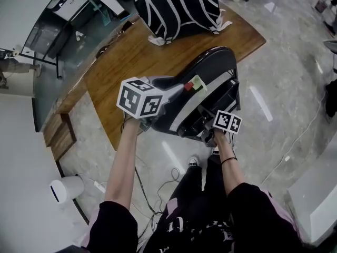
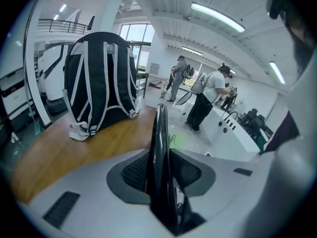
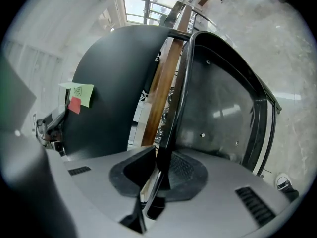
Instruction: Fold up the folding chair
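Head view: beside a wooden table (image 1: 131, 62) bearing a striped backpack (image 1: 176, 4), a person holds a black folding chair (image 1: 208, 70) over the polished floor (image 1: 284, 88). The left gripper (image 1: 158, 96) is clamped on one glossy edge of the chair, while the right gripper (image 1: 217, 128) pinches a thin rim on the opposite side (green and red sticky notes (image 1: 194, 83) mark the panel). Gripping both sides likely holds the near-flat panels together, with the fold seemingly almost complete.

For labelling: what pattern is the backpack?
Backpack: black with white stripes; best in left gripper view.
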